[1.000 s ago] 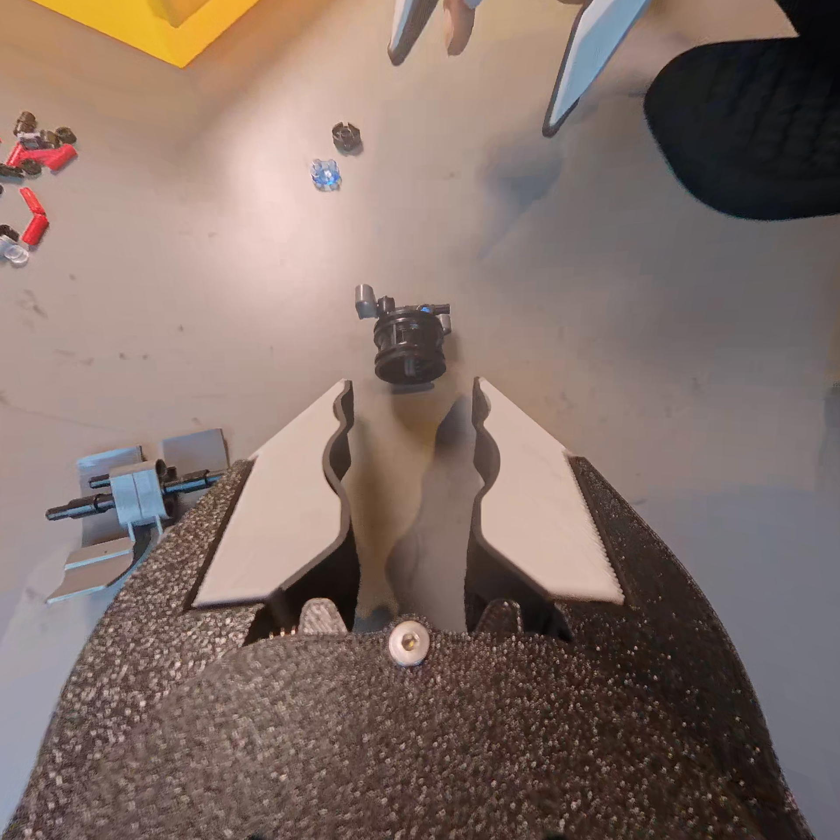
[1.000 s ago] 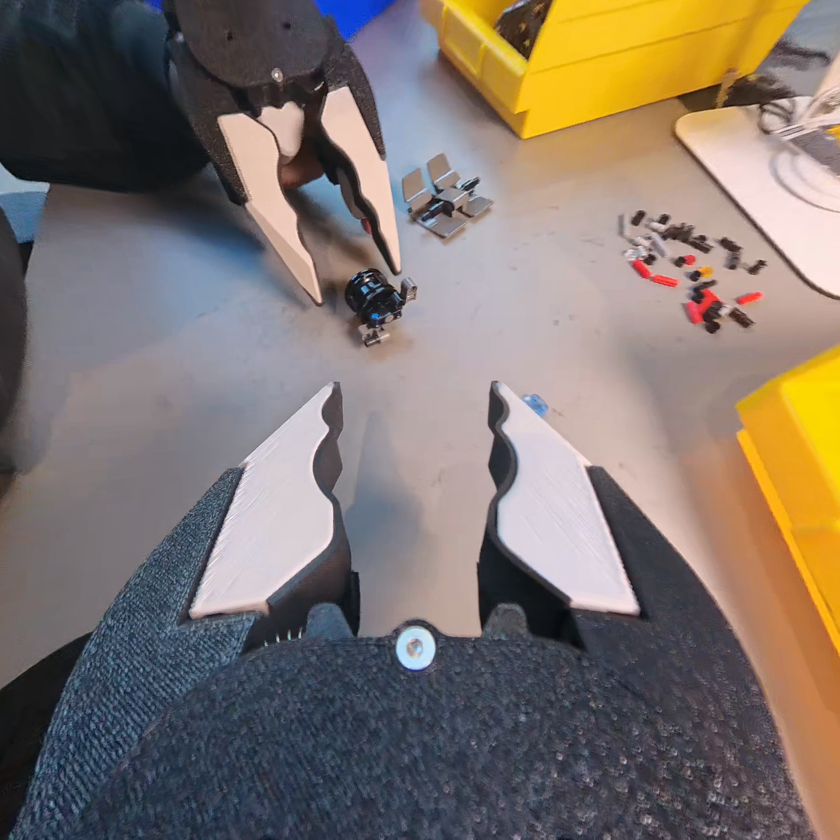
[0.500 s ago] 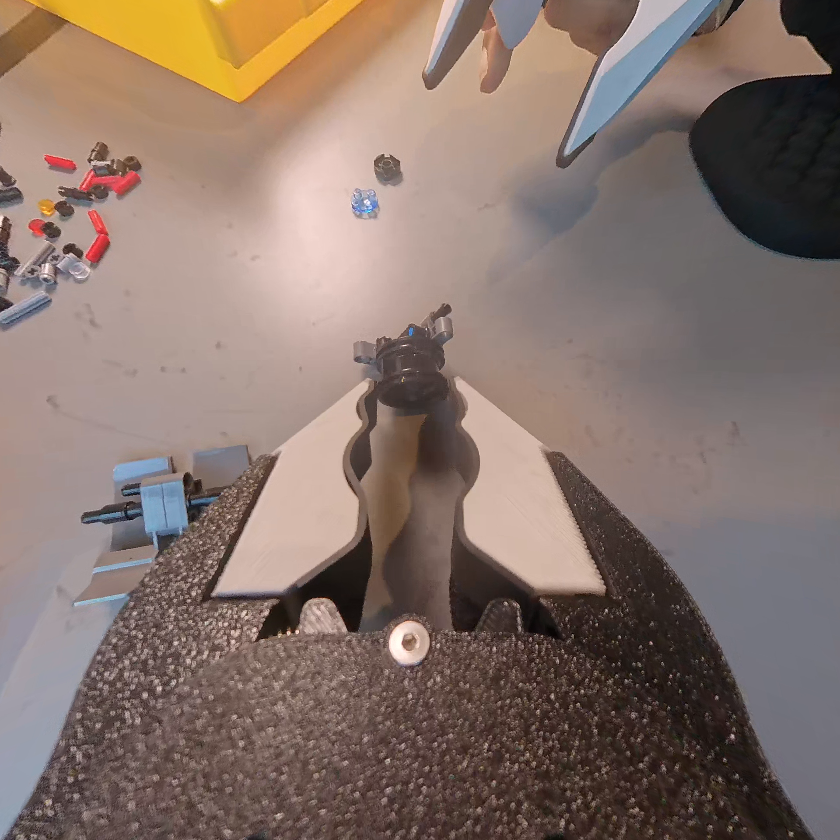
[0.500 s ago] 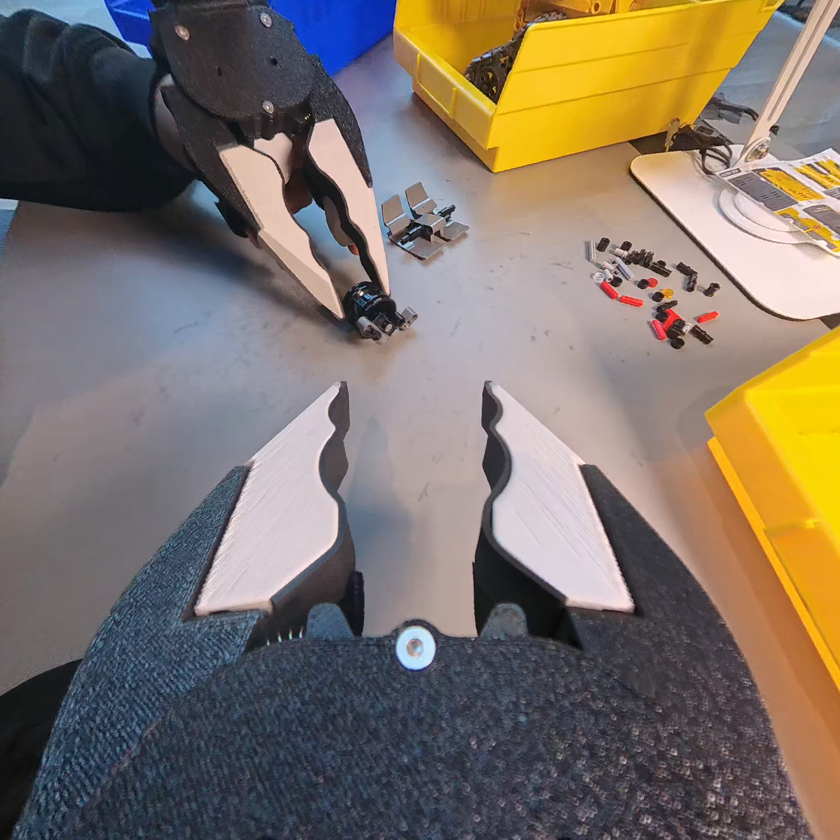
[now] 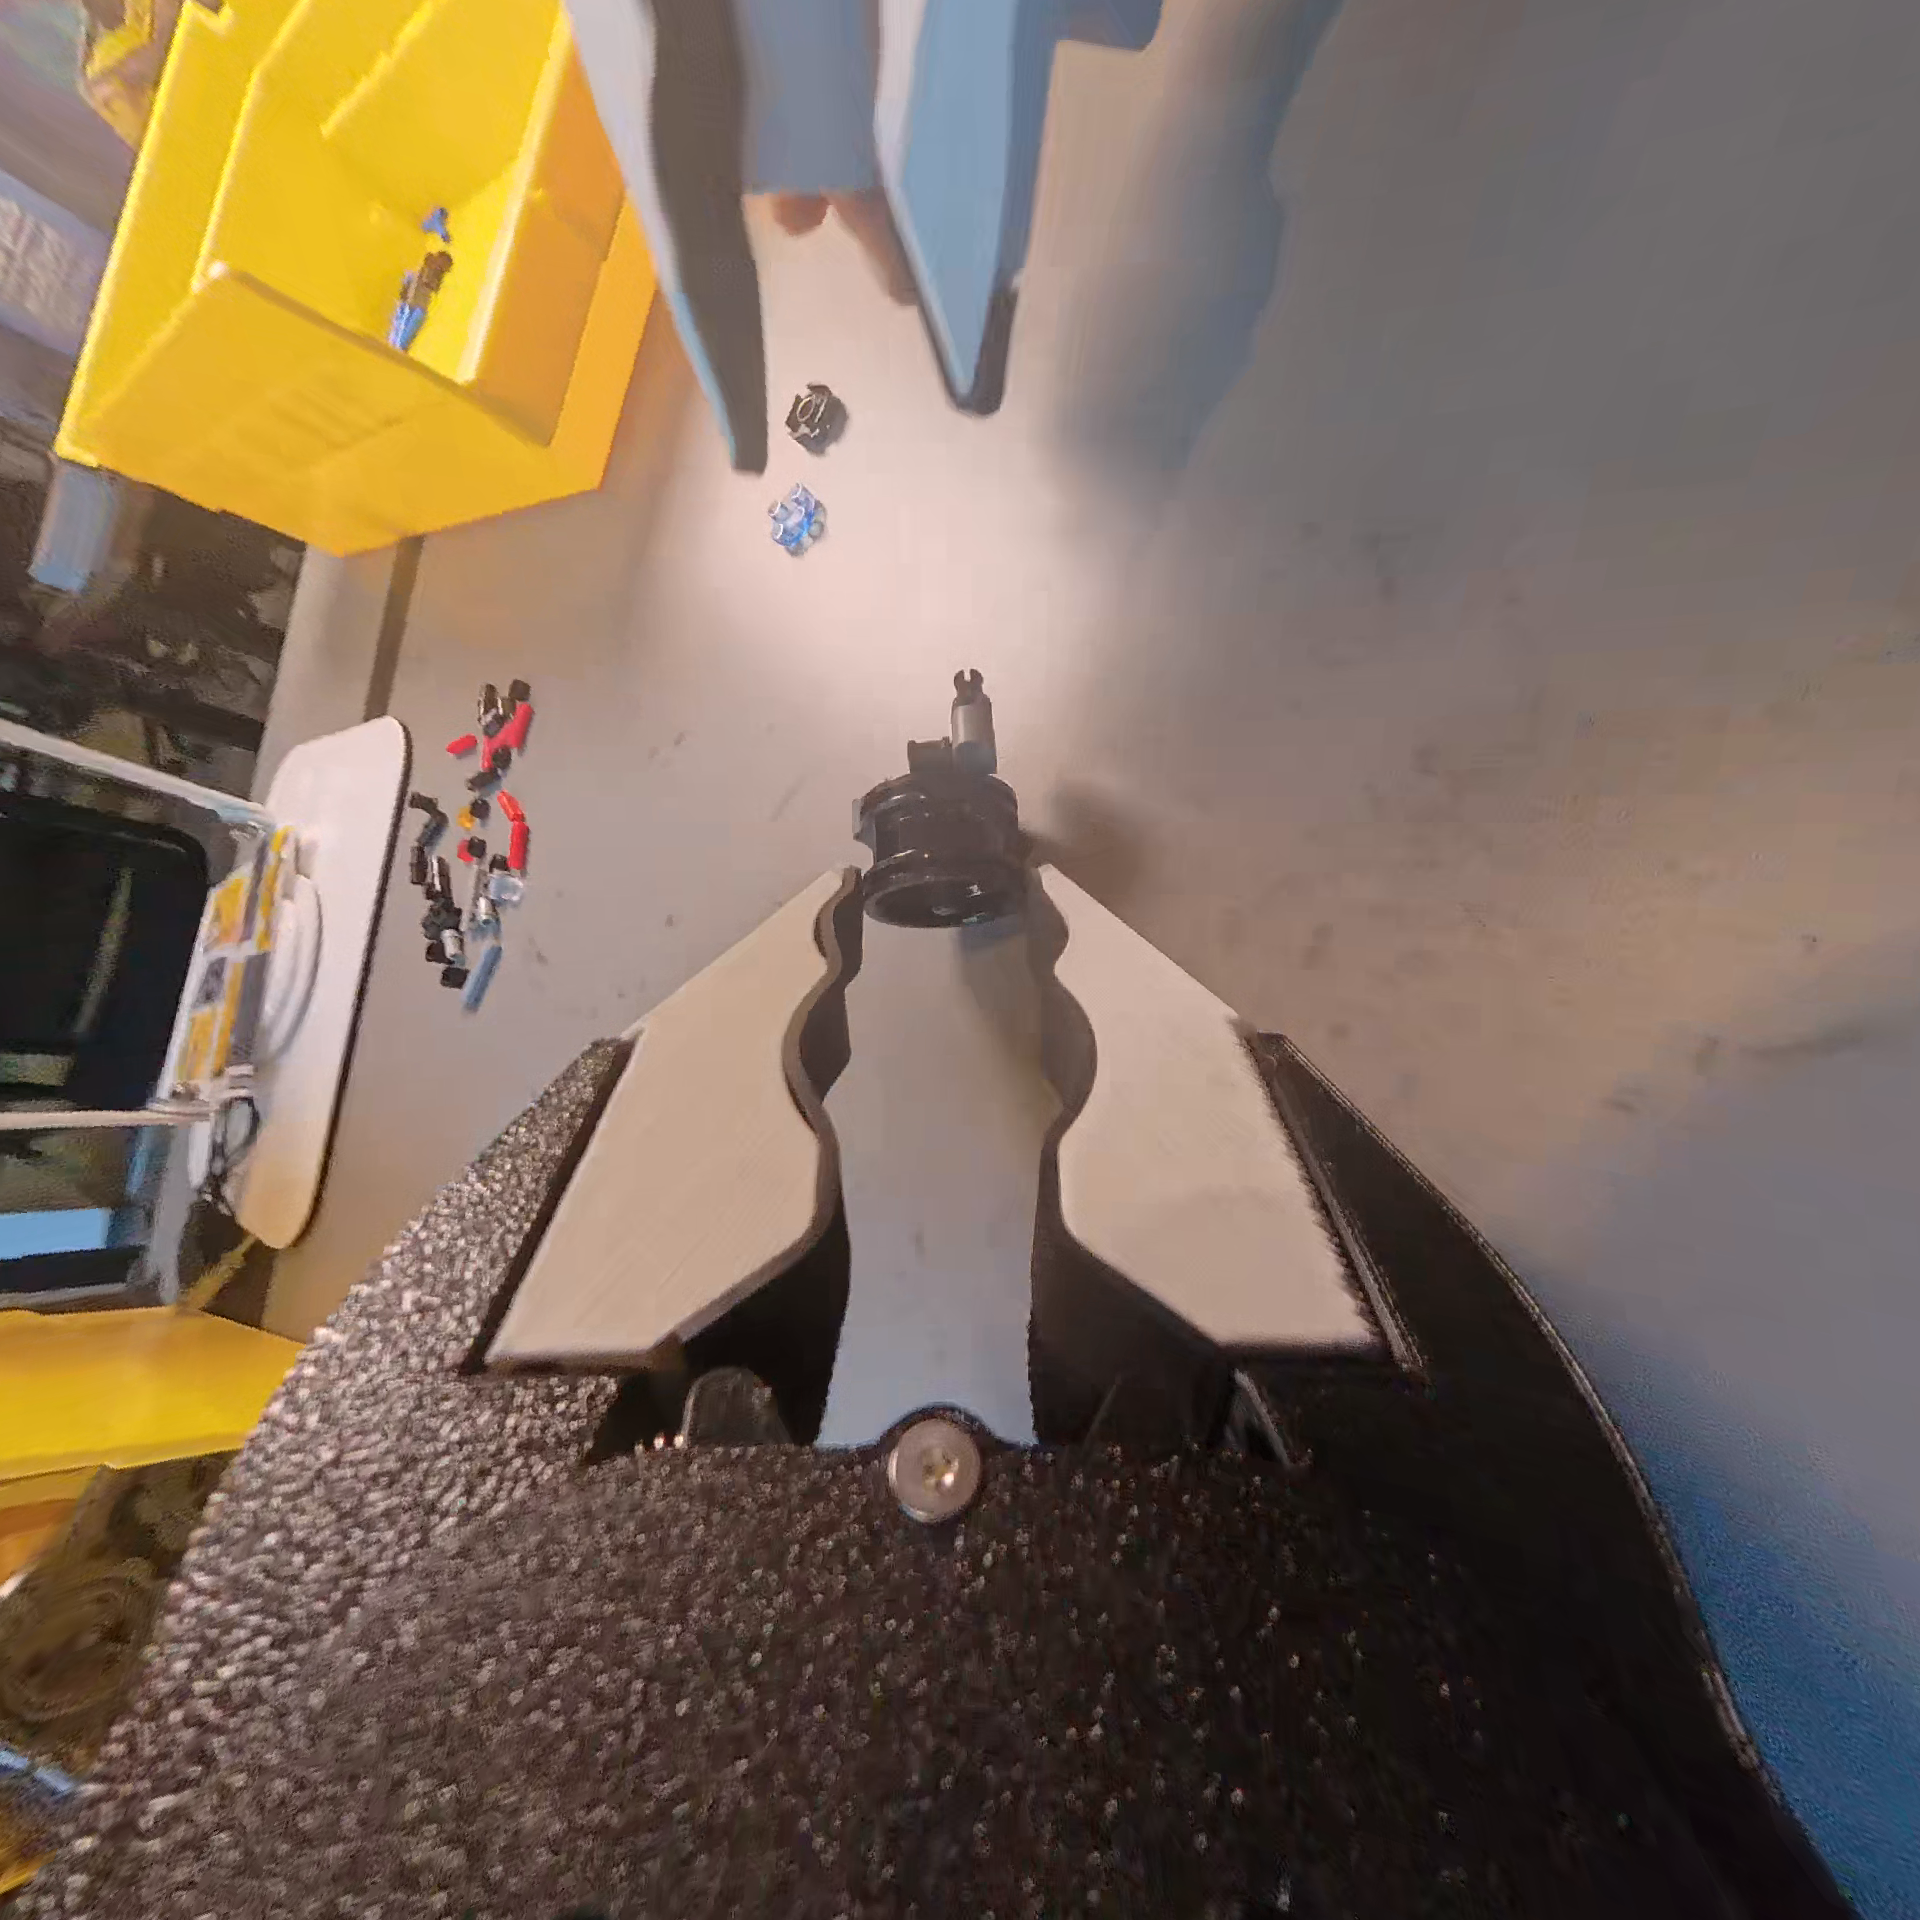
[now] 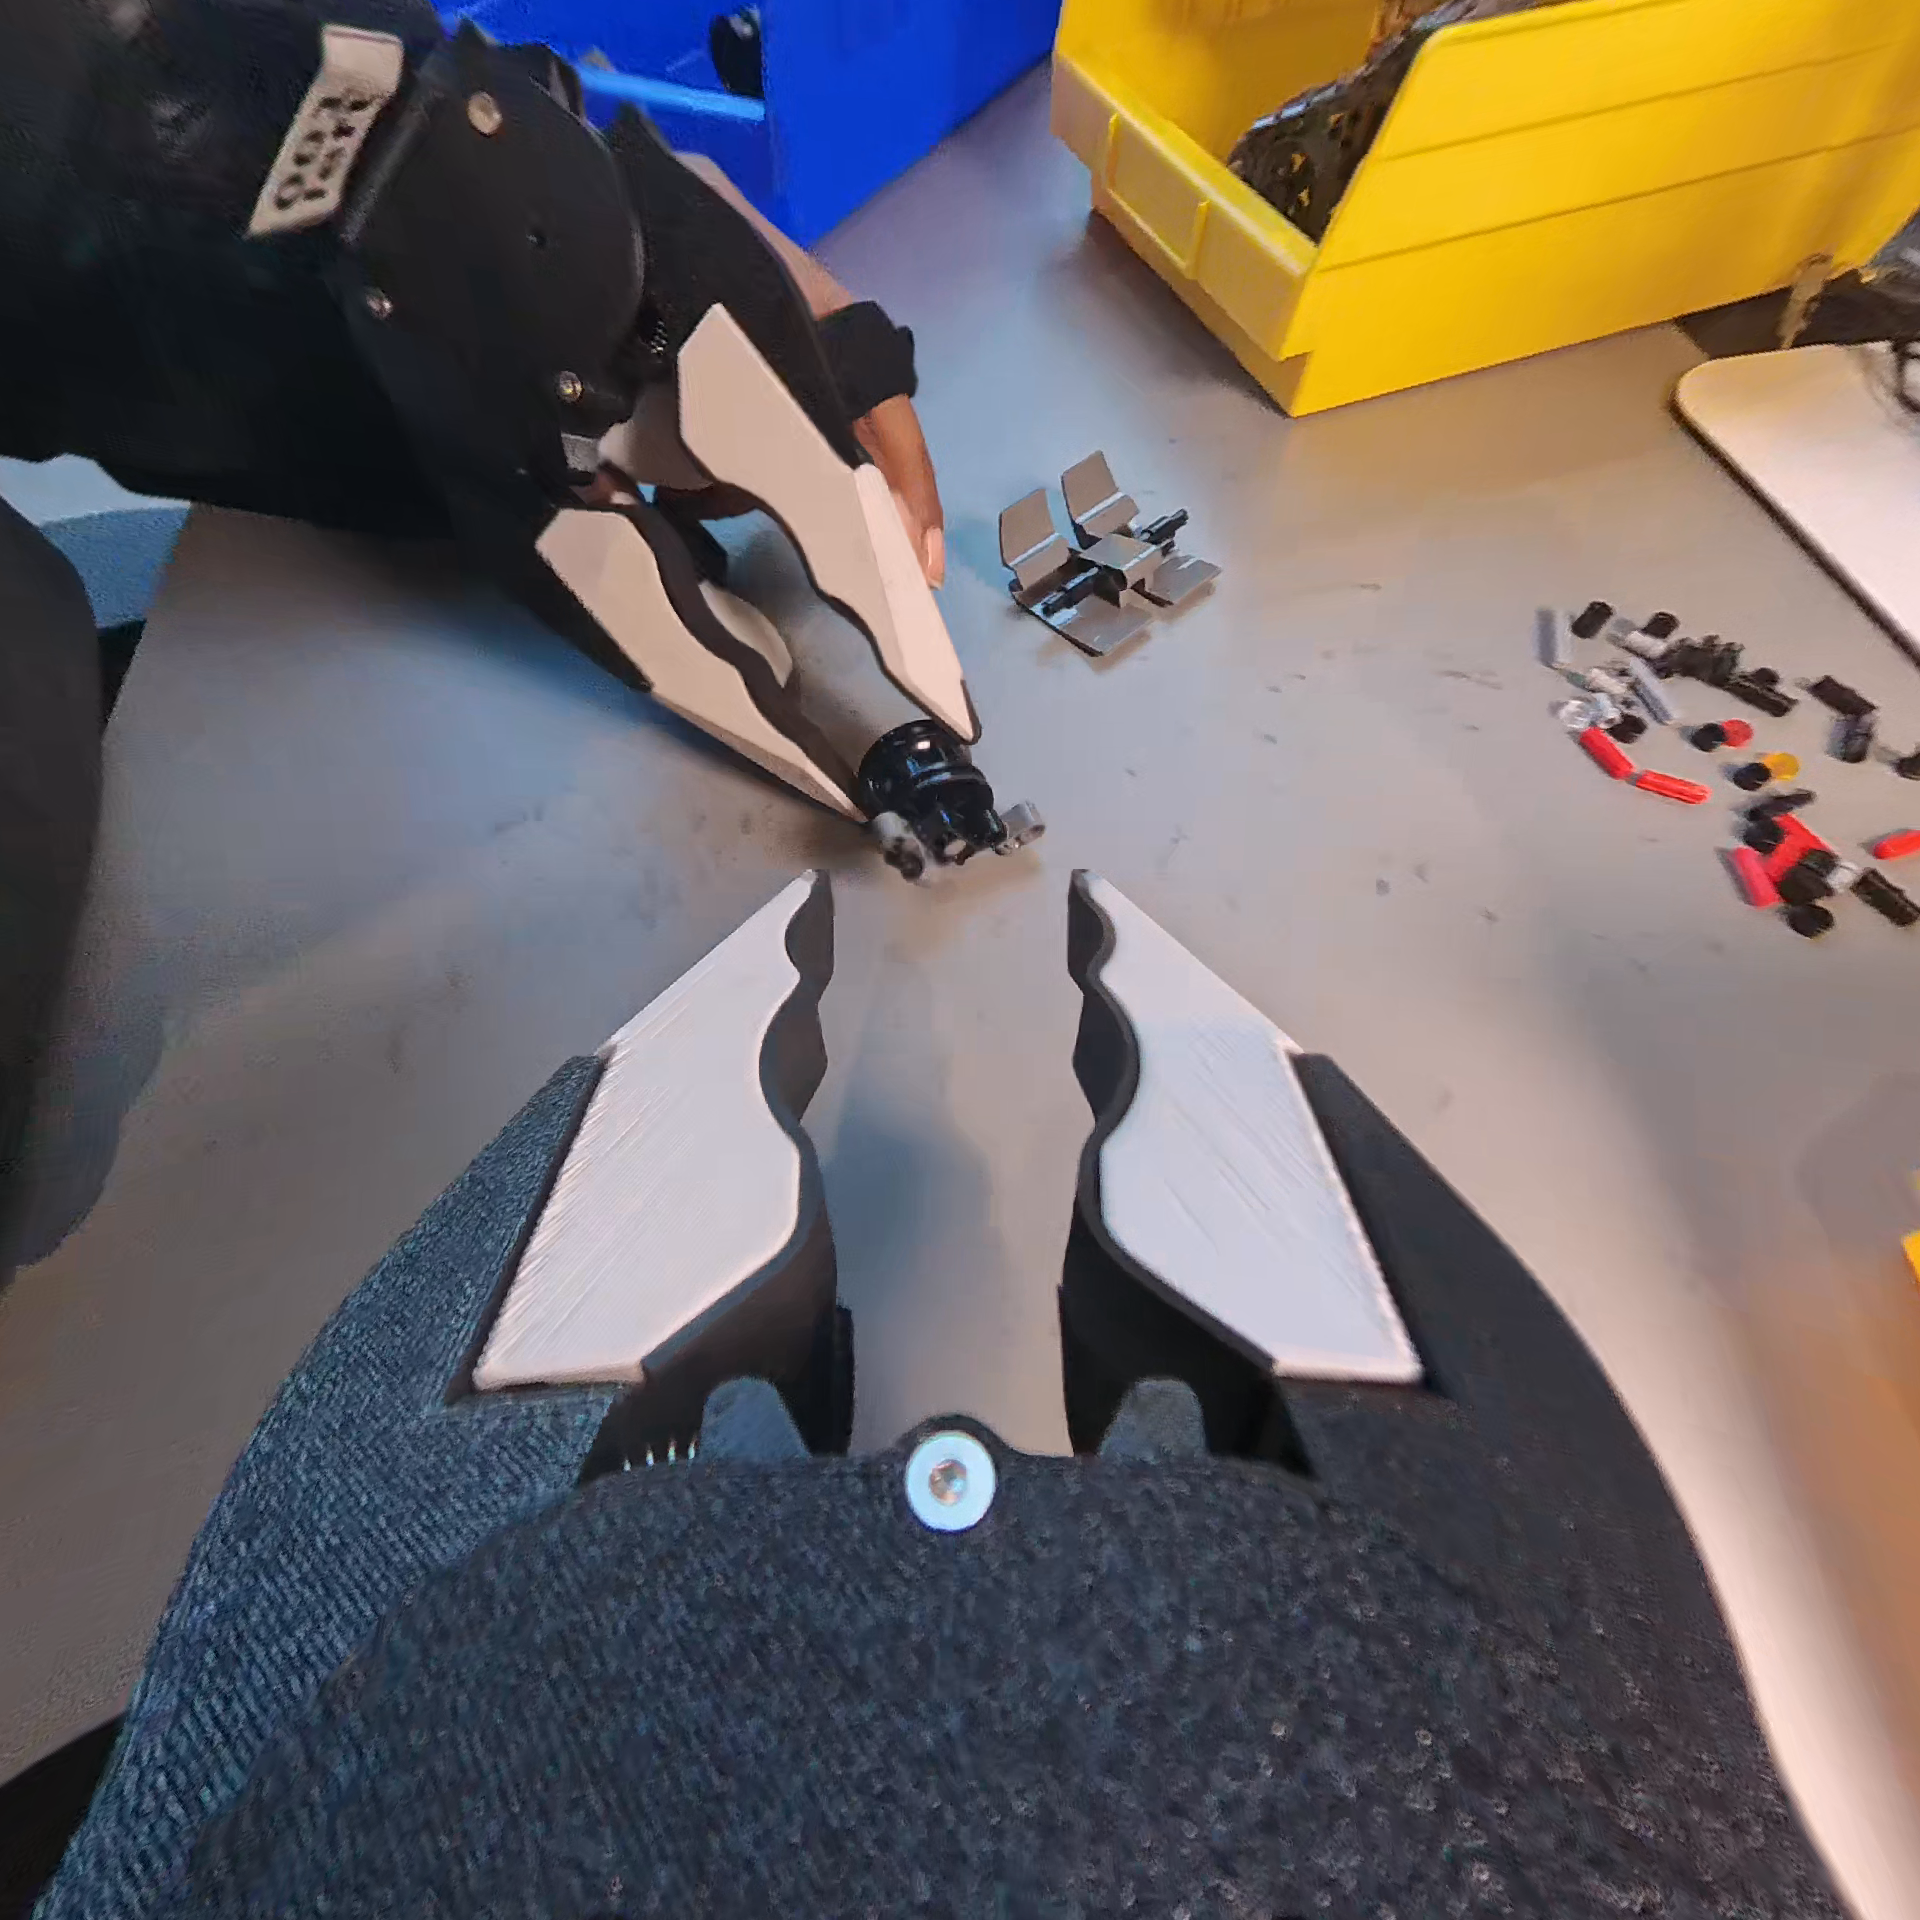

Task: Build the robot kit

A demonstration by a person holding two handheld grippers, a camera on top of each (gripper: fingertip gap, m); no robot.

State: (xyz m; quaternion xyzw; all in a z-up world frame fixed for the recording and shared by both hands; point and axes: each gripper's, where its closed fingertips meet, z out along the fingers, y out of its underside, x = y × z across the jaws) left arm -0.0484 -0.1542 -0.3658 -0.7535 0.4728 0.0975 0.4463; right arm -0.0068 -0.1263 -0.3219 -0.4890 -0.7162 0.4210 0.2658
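My left gripper (image 5: 943, 883) is shut on a black wheel hub (image 5: 940, 857) that carries small grey and black pins at its far end. In the right wrist view the left gripper (image 6: 914, 771) is rolled onto its side and holds the hub (image 6: 920, 779) low at the grey table (image 6: 1299, 935). My right gripper (image 6: 948, 883) is open and empty, its tips just short of the hub's pins. In the left wrist view the right gripper (image 5: 860, 428) hangs over a small black round piece (image 5: 818, 416), with a clear blue round piece (image 5: 797, 516) beside it.
A grey hinged assembly (image 6: 1101, 566) lies behind the hub. A pile of small red, black and grey parts (image 6: 1745, 769) lies to the right. A yellow bin (image 6: 1507, 177), a blue bin (image 6: 831, 94) and a white base plate (image 6: 1818, 468) stand at the back. A second yellow bin (image 5: 343, 312) shows in the left wrist view. About 7 cm separates my left fingertips from my right. The white base plate (image 6: 1818, 468) is about 30 cm from my left fingertips. It is also in sight in the left wrist view (image 5: 308, 1087).
My left gripper closed on the wheel hub, then rolled sideways with it. My right gripper moved in close to the hub and its jaws narrowed a little.
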